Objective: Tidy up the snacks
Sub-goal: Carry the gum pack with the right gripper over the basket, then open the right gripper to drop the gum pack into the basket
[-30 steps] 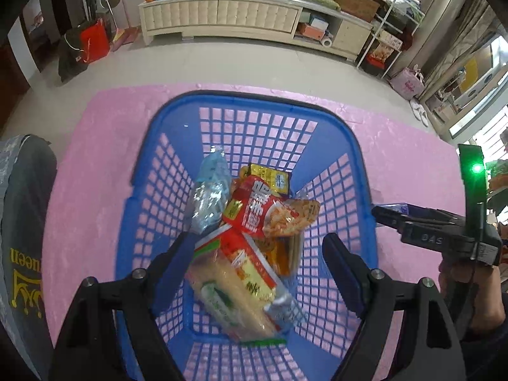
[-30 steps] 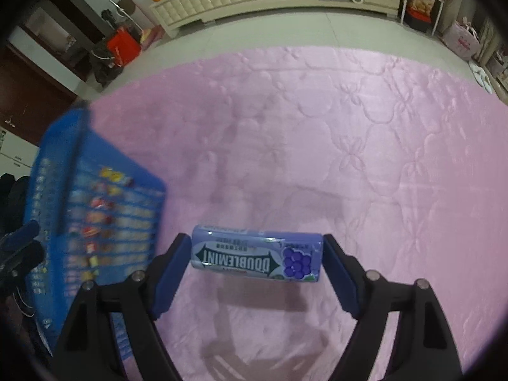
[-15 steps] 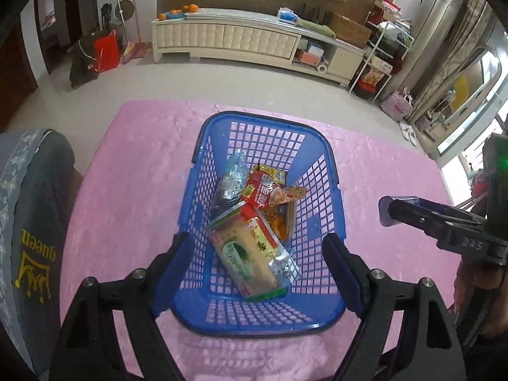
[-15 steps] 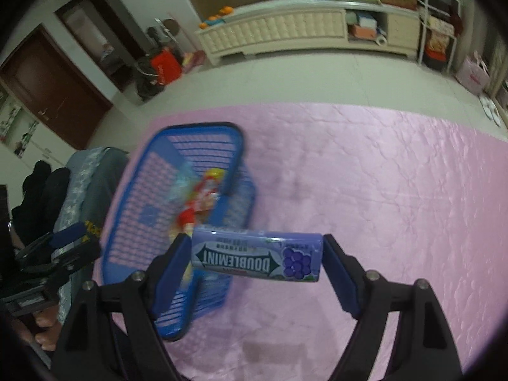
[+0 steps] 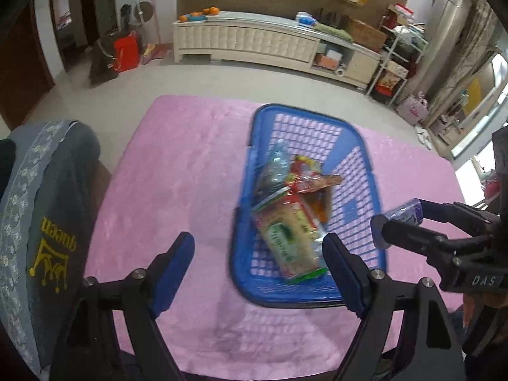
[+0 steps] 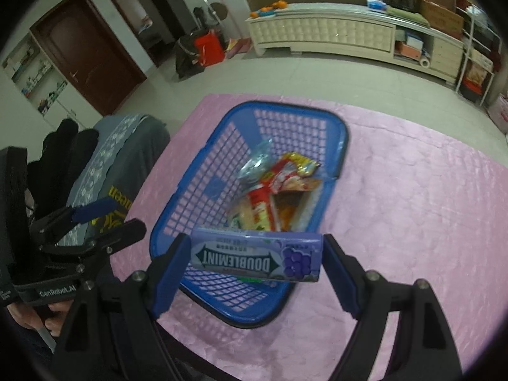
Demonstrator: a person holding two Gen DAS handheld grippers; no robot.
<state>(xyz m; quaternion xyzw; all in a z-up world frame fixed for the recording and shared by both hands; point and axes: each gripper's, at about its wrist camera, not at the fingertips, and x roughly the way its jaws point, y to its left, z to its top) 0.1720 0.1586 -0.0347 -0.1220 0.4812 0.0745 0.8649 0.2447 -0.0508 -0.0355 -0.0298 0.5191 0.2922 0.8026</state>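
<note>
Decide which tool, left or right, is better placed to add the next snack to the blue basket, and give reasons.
Right. The right tool is shut on the gum pack near the basket; the left tool is open and holds nothing.

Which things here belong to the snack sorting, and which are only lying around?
Belong to the job:
- Doublemint gum pack, clamped in the right gripper
- blue basket
- snack packets inside it

Lying about:
- grey cushion
- pink cloth
- red bag on the floor
- white cabinet
</note>
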